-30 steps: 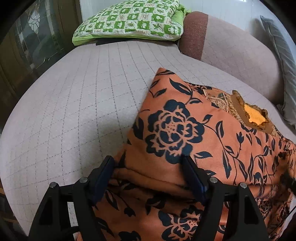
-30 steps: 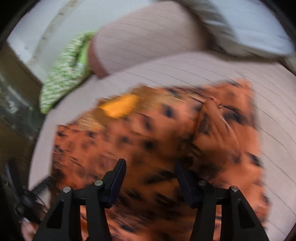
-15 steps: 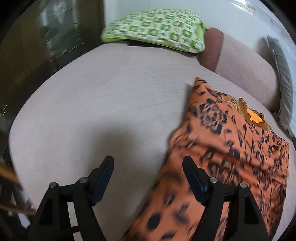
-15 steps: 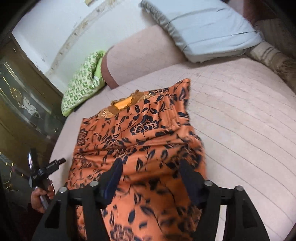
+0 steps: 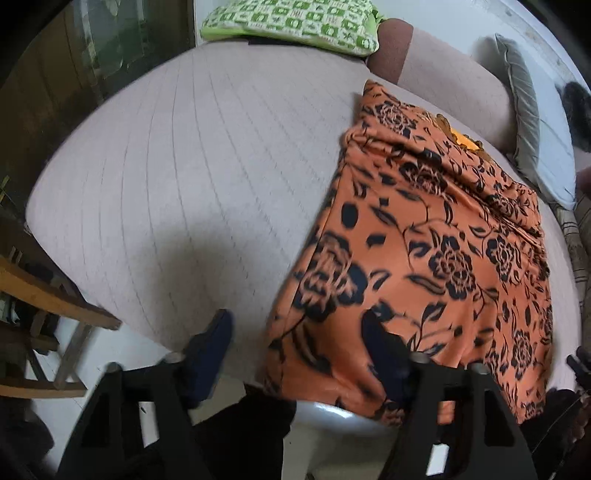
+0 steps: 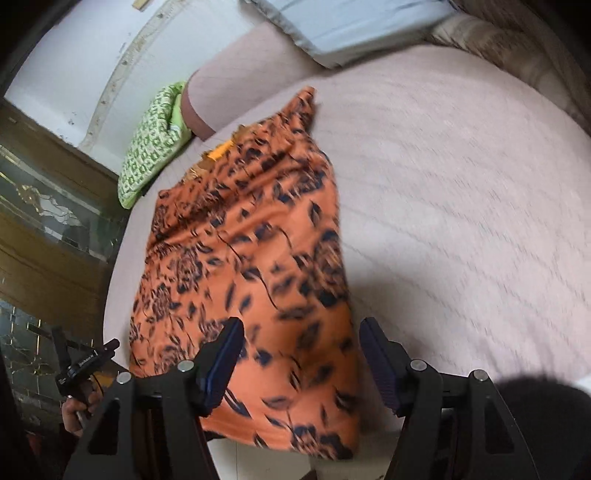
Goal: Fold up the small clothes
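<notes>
Orange floral garment (image 5: 424, 258) lies on the bed (image 5: 184, 166), its near hem hanging over the edge. Left hand-held gripper (image 5: 295, 354) is closing on nothing; right hand-held gripper (image 6: 301, 358) gapes empty. A sloppy grab could drag it off.

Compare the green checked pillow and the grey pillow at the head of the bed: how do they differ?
The green checked pillow has a busy green-and-white square pattern; the grey pillow is plain. The green checked pillow lies flat near the left corner of the bed, while the grey pillow leans tilted on the bolster, to the right. The orange floral garment lies nearer the grey pillow. Both sit at the far end, untouched by either hand-held gripper.
</notes>
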Available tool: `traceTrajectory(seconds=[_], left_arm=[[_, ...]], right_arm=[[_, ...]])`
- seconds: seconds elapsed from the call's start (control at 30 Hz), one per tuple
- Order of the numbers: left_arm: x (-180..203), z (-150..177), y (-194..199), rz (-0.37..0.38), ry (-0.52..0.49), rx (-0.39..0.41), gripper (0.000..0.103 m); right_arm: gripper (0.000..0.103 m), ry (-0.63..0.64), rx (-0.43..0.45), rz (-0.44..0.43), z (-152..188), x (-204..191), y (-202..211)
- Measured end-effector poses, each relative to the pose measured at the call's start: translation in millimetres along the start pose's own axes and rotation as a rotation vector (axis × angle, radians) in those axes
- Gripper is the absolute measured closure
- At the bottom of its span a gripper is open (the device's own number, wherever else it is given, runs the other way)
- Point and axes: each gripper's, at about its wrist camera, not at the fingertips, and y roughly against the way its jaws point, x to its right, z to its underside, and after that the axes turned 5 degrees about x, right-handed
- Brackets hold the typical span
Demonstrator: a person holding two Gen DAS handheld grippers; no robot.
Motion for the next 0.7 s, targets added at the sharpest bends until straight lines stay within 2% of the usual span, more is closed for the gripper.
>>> traceTrajectory(seconds=[0.03,0.07,0.2,0.23,0.33,0.47,0.5,0.57,0.7], left_arm=[[-4,2,-2,0.013,0.011,-0.014,0.05],[-7,4,-4,0.023,0.023,-0.028,0.055],[-12,7,-9,0.06,0.042,-0.063,0.055],[-10,8,-12,0.068,0.037,-0.07,0.054],[-4,11,-23,0.063,0.016,-0.109,0.029],[7,26,-44,0.003,-0.052,-0.2,0.029],[9,27,-43,0.009,-0.056,-0.191,0.033],[13,28,-37,0.045,-0.071,-0.168,0.059],[18,31,-36,0.057,-0.092,-0.164,0.077]], right_arm=[[0.035,-0.011,-0.008,0.003,4,3,1],[0.035,-0.019,-0.013,0.0,6,7,2],[0.035,-0.046,-0.051,-0.036,20,12,4],[0.035,-0.049,-0.062,-0.042,22,12,3],[0.035,-0.058,-0.095,-0.034,29,11,-1],[0.035,-0.059,-0.122,-0.018,33,12,-6],[0.035,-0.061,-0.128,-0.015,34,13,-7],[0.035,-0.071,-0.148,-0.011,35,14,-9],[0.035,-0.081,-0.174,0.015,39,18,-16]])
